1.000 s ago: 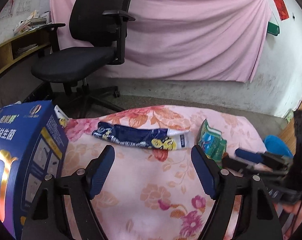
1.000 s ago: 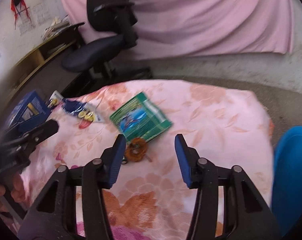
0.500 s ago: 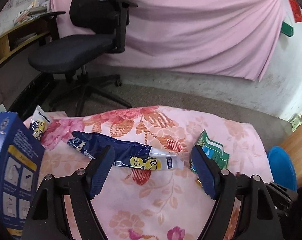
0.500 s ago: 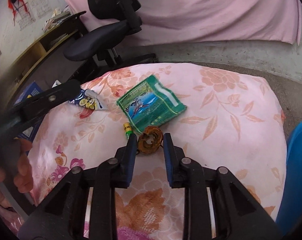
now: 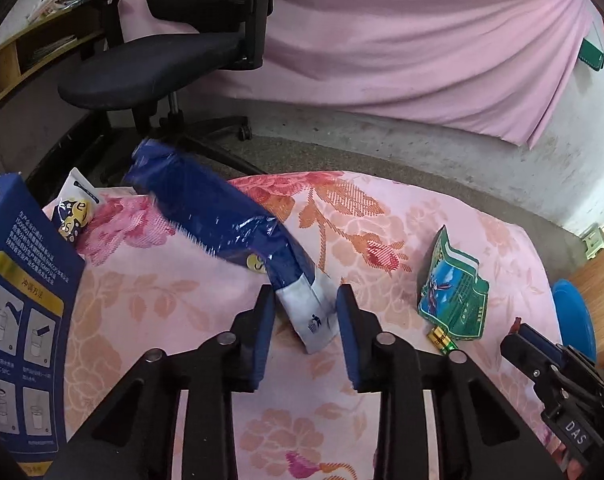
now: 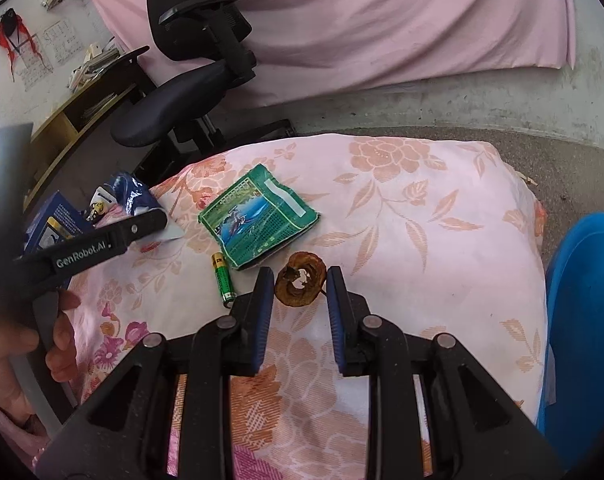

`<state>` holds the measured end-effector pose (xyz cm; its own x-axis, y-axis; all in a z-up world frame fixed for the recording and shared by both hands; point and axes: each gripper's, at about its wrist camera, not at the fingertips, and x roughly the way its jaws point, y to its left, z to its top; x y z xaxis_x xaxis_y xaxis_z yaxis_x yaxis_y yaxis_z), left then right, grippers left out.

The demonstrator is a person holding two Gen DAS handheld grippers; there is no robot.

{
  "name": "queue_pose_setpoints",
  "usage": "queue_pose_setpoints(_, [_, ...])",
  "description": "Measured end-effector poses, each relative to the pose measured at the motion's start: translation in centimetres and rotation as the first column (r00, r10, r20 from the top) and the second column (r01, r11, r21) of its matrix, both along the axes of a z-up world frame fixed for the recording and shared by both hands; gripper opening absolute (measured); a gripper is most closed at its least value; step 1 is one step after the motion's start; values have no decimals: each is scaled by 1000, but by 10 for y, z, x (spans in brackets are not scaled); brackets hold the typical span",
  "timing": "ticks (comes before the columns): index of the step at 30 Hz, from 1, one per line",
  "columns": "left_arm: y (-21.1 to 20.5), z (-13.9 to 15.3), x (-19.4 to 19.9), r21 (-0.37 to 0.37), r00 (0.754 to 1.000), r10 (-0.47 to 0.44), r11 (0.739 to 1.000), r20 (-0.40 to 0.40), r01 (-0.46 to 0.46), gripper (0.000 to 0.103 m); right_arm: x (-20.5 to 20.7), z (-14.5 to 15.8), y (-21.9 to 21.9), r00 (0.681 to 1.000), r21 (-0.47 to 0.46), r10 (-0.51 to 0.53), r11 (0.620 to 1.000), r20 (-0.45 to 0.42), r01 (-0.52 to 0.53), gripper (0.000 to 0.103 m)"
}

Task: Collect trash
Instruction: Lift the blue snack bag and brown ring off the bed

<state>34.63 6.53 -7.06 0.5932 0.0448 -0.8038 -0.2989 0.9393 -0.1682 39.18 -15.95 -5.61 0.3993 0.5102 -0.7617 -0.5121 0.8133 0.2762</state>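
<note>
On the floral pink cloth (image 5: pixel 174 280) lies a long blue and white wrapper (image 5: pixel 230 224). My left gripper (image 5: pixel 304 304) has its jaws close around the wrapper's white end, whose far blue end is raised off the cloth. My right gripper (image 6: pixel 296 286) has its jaws close around a brown dried ring-shaped peel (image 6: pixel 300 284). A green snack packet (image 6: pixel 258 216) and a green battery (image 6: pixel 223 278) lie just beyond and left of it; the packet also shows in the left wrist view (image 5: pixel 454 288).
A blue box (image 5: pixel 18 312) stands at the left edge of the cloth, with a small yellow-and-white sachet (image 5: pixel 76 210) beside it. A blue bin (image 6: pixel 582 320) stands at the right. A black office chair (image 5: pixel 174 44) stands behind the table.
My left gripper moved in and narrowed around the wrapper's white end, and the wrapper's far end rose. My right gripper narrowed around the brown peel.
</note>
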Motion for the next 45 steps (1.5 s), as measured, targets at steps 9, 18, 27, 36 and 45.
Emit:
queue_pose_setpoints(9, [6,5,-22,-45,999,-19,999,47,21,11,-1,0,0,1000,2,4,1000,0,-4,55])
queue_pose_setpoints(18, [-22,20,-62,31,984,-123,992,132,120,4,-23,16,-6,995,32,14,999,99,-17,54])
queue_pose_setpoints(27, [-60,66,-93,194,915,-238,964,326,182,4,-59,51,-31,943,126,-57,992,327,17,54])
queue_pose_setpoints(36, [-100,115,-101,298,787,-357,927,503,229,4,-90,92,-78,809,299,-214,953,547,50,54])
queue_pose_setpoints(45, [-151,133,-107,380,648,-475,877,595,293,4,-112,112,-122,670,382,-380,911,638,154,54])
